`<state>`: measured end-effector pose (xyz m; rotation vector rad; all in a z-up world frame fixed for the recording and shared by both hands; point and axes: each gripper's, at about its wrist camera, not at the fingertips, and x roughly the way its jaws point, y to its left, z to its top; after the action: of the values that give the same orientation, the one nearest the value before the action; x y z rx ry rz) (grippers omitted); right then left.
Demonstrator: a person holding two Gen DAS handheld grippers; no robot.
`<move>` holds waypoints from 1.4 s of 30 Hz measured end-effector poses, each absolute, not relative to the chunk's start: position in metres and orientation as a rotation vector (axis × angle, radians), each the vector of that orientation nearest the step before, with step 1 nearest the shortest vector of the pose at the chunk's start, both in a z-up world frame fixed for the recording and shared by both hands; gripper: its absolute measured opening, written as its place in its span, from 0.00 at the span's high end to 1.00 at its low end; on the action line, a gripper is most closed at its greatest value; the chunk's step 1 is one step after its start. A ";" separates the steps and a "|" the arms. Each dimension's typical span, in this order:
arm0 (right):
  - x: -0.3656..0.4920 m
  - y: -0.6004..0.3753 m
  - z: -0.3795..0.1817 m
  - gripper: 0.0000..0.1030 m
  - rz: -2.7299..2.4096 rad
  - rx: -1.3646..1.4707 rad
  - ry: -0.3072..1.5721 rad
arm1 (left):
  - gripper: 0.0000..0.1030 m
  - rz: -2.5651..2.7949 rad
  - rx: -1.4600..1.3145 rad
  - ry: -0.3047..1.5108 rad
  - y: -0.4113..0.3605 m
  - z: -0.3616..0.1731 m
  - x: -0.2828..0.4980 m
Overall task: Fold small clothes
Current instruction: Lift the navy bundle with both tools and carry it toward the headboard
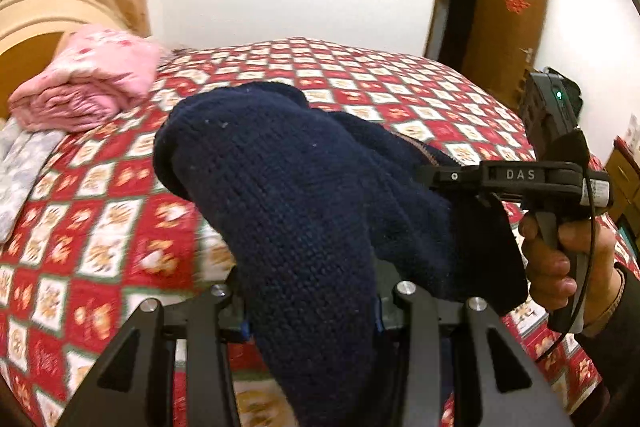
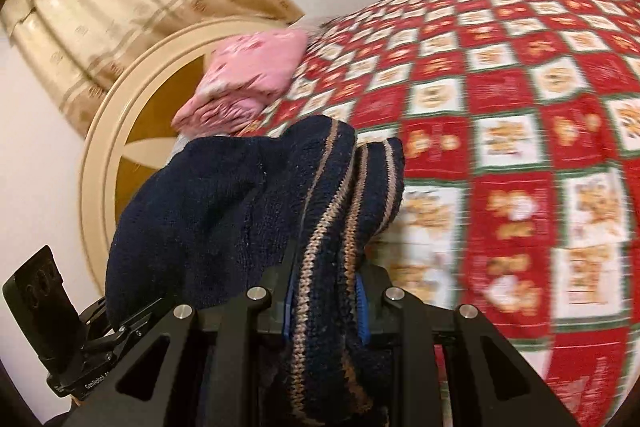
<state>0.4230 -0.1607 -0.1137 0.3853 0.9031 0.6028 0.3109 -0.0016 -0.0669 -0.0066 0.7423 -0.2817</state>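
A navy knitted sweater [image 1: 288, 187] hangs above the bed and is held by both grippers. In the left wrist view it drapes thickly over my left gripper [image 1: 312, 323], which is shut on a fold of it, and the fingertips are hidden by the knit. To the right, my right gripper [image 1: 440, 175] is clamped on another part of the sweater, with a hand [image 1: 560, 251] on its handle. In the right wrist view the sweater's tan-striped hem [image 2: 320, 259] runs between the jaws of my right gripper [image 2: 324, 303], which is shut on it. The left gripper's body [image 2: 44, 311] shows at the lower left.
The bed's red and white checked cover [image 1: 360, 75] [image 2: 520, 107] spreads below. A folded pink quilt [image 1: 88, 79] [image 2: 248, 79] lies by the headboard [image 2: 120, 131], with a grey-white cloth [image 1: 20, 167] beside it. A brown door [image 1: 508, 27] and wooden furniture [image 1: 624, 179] stand at the right.
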 end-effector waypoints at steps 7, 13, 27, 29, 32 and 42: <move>0.417 -0.094 -0.115 0.77 0.669 0.336 0.922 | 0.59 -0.213 -0.054 0.735 0.051 -0.070 0.295; 0.414 -0.051 -0.120 0.77 0.708 0.312 0.942 | 0.59 -0.170 -0.075 0.733 0.085 -0.075 0.284; 0.410 0.026 -0.141 0.77 0.776 0.267 0.998 | 0.59 -0.103 -0.134 0.754 0.149 -0.095 0.269; 0.409 0.033 -0.144 0.77 0.783 0.264 1.003 | 0.59 -0.099 -0.142 0.754 0.156 -0.098 0.268; 0.410 0.044 -0.150 0.77 0.786 0.248 1.012 | 0.59 -0.089 -0.155 0.763 0.167 -0.105 0.266; 0.421 0.056 -0.183 0.77 0.741 0.240 1.076 | 0.58 -0.082 -0.217 0.827 0.189 -0.143 0.270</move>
<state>0.4214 0.0557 -0.1825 0.2400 1.0760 0.7407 0.2702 0.1893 -0.1425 -0.2165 0.8266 -0.0821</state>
